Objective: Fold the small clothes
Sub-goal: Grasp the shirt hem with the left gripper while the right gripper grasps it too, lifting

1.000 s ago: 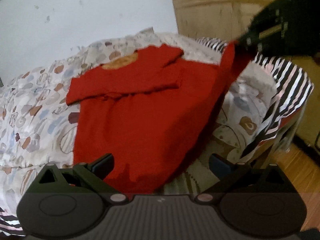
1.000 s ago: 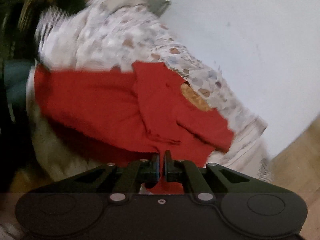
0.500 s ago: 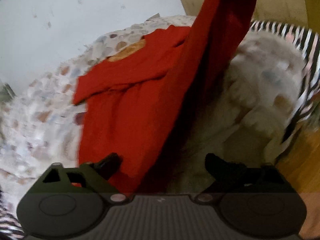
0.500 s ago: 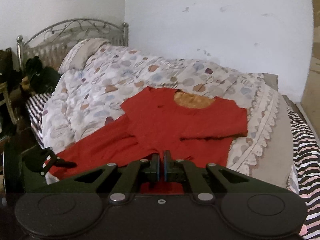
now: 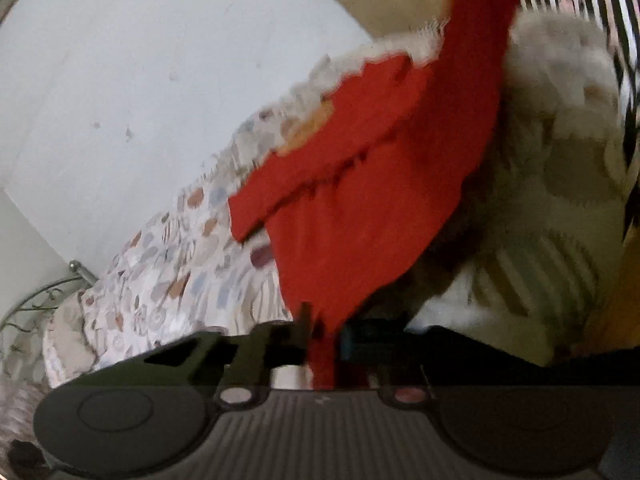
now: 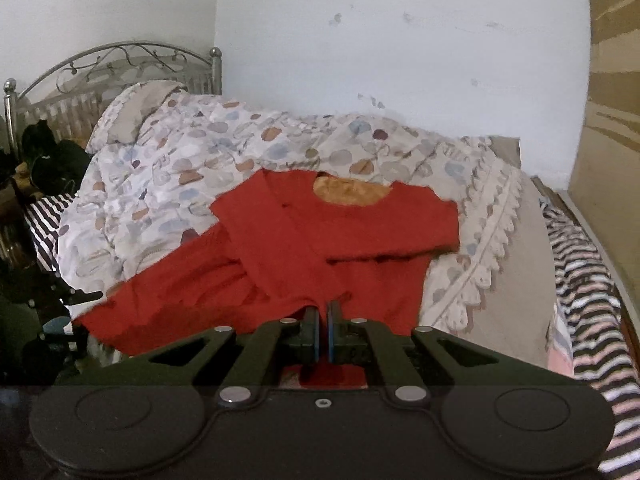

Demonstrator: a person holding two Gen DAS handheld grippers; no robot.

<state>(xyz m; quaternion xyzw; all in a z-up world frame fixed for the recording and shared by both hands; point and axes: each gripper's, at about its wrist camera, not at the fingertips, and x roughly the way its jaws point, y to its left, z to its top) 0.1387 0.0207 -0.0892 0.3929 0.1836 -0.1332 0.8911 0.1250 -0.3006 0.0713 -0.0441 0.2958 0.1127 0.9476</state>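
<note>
A small red sweater (image 6: 328,248) with an orange neck lining lies on a patterned quilt (image 6: 192,164), sleeves folded across its chest. My right gripper (image 6: 322,334) is shut on the sweater's hem at one bottom corner. My left gripper (image 5: 324,344) is shut on the other bottom corner of the sweater (image 5: 360,208); the cloth runs between its fingers and stretches up and away to the top of the blurred left wrist view. The left gripper also shows dimly at the left edge of the right wrist view (image 6: 76,300).
The bed has a metal headboard (image 6: 112,64) at the left and a white wall (image 6: 400,40) behind. A black-and-white striped sheet (image 6: 588,280) covers the right side. Dark objects (image 6: 48,156) sit by the headboard. A brown panel (image 6: 612,80) stands at the right.
My left gripper went from open to shut on the sweater's bottom corner. Its view tilted and swung. The right gripper kept its hold and lifted the hem.
</note>
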